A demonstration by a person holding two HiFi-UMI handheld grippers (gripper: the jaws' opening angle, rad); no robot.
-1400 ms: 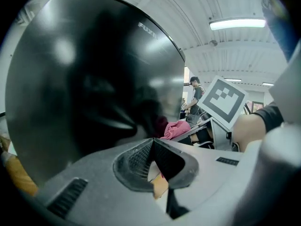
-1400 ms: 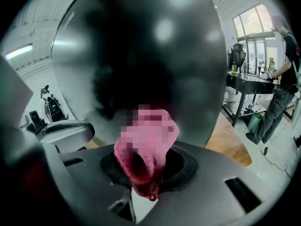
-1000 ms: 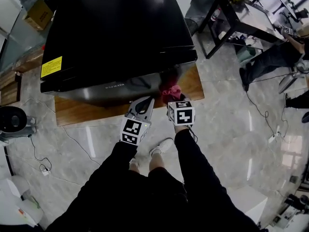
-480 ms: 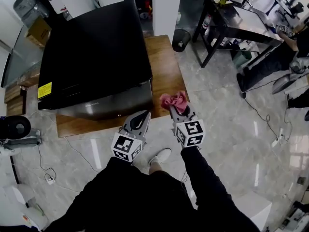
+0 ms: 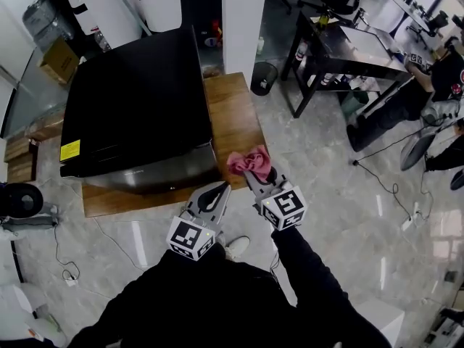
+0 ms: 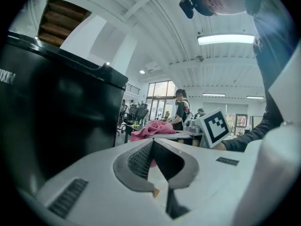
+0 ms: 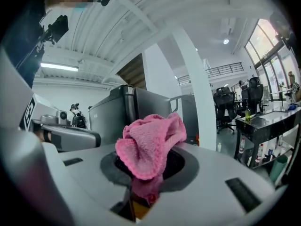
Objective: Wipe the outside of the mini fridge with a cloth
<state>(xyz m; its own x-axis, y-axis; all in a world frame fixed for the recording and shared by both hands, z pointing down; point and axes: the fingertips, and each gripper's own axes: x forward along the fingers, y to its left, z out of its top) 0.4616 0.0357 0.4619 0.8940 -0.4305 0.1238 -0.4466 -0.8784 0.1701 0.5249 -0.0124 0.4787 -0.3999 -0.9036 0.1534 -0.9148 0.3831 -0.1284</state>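
Note:
The black mini fridge stands on a low wooden platform, to the upper left of both grippers. My right gripper is shut on a bunched pink cloth, held in the air just off the fridge's front right corner and apart from it. The right gripper view shows the cloth bulging out of the jaws, with the fridge behind. My left gripper is shut and empty, below the fridge's front. In the left gripper view the fridge fills the left side, beside the cloth.
A white pillar rises behind the platform, with a black bin beside it. A black table with bottles stands at the upper right, and a seated person is beyond it. Cables lie on the tiled floor. A cardboard box sits at the far left.
Both grippers and the camera have pulled back from the fridge's front. The right gripper has carried the pink cloth off the fridge face toward its right corner.

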